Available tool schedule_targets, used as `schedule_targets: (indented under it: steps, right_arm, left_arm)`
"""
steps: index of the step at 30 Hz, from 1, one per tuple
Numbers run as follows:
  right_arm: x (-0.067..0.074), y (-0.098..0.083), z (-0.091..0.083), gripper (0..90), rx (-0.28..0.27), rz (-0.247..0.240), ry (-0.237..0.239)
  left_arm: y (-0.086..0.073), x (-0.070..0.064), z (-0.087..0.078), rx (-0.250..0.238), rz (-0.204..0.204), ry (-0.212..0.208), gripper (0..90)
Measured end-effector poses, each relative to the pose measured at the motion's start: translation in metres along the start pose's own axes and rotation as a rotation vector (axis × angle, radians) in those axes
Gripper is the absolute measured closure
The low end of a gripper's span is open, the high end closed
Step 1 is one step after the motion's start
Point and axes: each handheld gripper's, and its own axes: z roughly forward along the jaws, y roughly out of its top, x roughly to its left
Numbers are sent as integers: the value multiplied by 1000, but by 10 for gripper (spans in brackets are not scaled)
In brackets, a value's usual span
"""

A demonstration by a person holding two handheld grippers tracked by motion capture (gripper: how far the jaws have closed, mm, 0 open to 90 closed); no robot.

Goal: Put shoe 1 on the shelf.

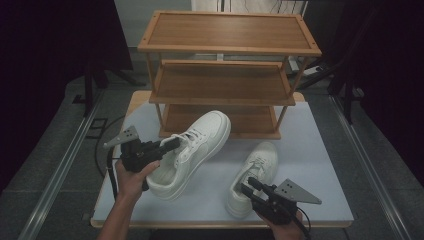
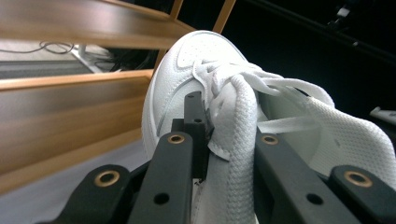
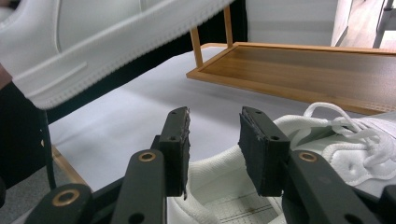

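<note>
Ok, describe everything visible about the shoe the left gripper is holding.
The white sneaker looks like smooth leather with a perforated toe, white laces, a mesh-lined collar and a thick ribbed sole. The left gripper is shut on its tongue. It is tilted, toe raised toward the wooden rack, with its heel end low near the white table.

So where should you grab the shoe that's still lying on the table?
Grip the padded collar at the heel of the shoe, coming from above at the near end. The heel opening faces the right hand-held gripper, and that rim looks thin enough to fit between the jaws, probably like the lifted shoe.
</note>
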Motion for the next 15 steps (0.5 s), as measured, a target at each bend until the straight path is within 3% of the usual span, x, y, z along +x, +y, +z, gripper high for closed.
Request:
schedule_targets:
  steps: [7, 15]
  right_arm:
    - [0, 1, -1, 621, -4, -2, -1]
    - [0, 1, 0, 621, -1, -2, 6]
  left_arm:
    - [18, 0, 7, -33, -3, -9, 825]
    - [44, 13, 23, -79, -32, 35, 826]
